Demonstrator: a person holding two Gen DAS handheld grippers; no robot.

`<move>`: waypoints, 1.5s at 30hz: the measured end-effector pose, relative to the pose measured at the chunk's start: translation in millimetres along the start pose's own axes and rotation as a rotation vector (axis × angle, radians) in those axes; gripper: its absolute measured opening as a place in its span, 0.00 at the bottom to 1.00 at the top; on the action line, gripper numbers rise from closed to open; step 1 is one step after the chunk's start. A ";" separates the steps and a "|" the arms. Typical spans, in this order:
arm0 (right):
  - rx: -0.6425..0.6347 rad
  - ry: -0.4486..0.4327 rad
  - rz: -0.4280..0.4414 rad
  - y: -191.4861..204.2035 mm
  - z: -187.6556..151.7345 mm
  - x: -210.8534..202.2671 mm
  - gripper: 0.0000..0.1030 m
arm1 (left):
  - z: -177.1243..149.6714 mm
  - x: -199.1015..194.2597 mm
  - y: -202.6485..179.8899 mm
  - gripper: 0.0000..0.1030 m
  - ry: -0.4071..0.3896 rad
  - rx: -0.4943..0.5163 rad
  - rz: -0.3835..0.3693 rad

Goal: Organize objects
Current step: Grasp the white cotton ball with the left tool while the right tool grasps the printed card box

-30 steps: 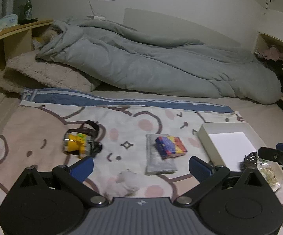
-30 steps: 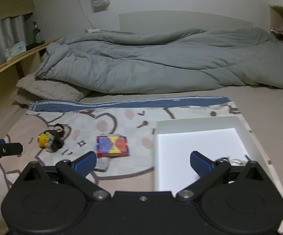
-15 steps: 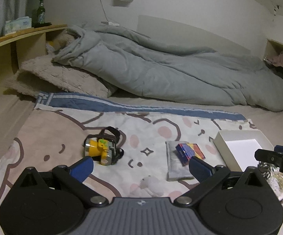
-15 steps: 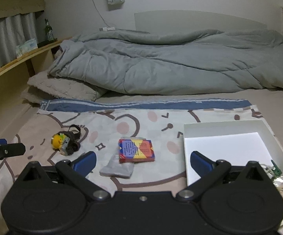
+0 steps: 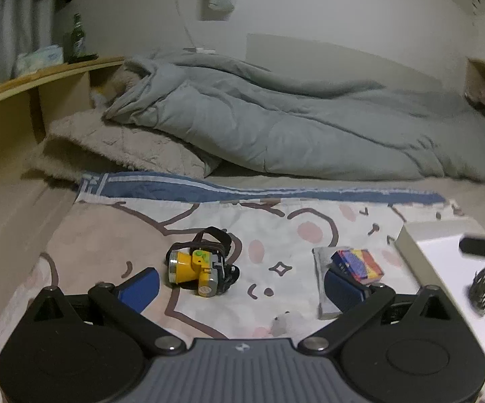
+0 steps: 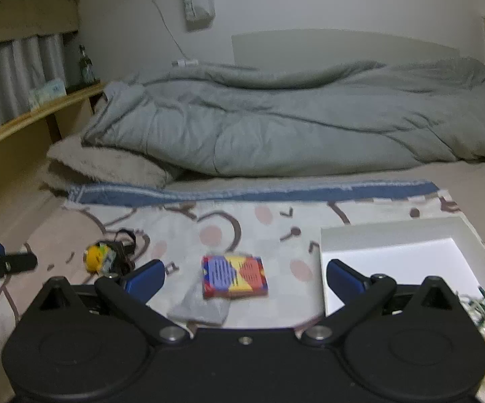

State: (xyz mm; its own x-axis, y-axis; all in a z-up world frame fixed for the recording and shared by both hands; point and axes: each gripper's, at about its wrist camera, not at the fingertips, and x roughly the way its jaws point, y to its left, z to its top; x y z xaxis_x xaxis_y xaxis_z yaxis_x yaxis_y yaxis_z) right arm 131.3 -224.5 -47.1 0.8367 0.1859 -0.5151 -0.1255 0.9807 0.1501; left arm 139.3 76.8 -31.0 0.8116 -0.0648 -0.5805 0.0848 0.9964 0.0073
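Both grippers' jaws stand released; centre the left gripper (image 5: 240, 277) squarely over the yellow plastic headlamp (image 5: 197, 268) before clenching.

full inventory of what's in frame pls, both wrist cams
headlamp: 1, yellow body with dark strap, on the cartoon blanket, left side
card box: 1, red, blue and yellow, mid-blanket, lying on the grey pouch
grey pouch: 1, grey, under the card box
white lump: 1, white, near edge of the blanket; too blurred to identify
white box: 1, open, right side; small items in its near corner
cartoon blanket: 1, pink and white with blue edge
duvet: 1, grey, bunched behind
bottle: 1, green, on the shelf
left gripper: open, empty
right gripper: open, empty
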 end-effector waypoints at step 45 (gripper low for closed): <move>0.182 0.382 0.231 -37.2 -20.5 225.7 0.95 | -56.5 131.6 -41.1 0.75 0.465 0.289 -0.444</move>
State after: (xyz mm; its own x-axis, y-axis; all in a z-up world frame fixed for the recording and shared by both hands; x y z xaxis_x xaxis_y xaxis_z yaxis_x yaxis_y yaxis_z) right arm 313.9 -217.8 -186.3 0.5381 0.4401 -0.7189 -0.1614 0.8909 0.4246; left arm 209.9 30.5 -153.7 0.3389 -0.3670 -0.8663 0.5529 0.8227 -0.1322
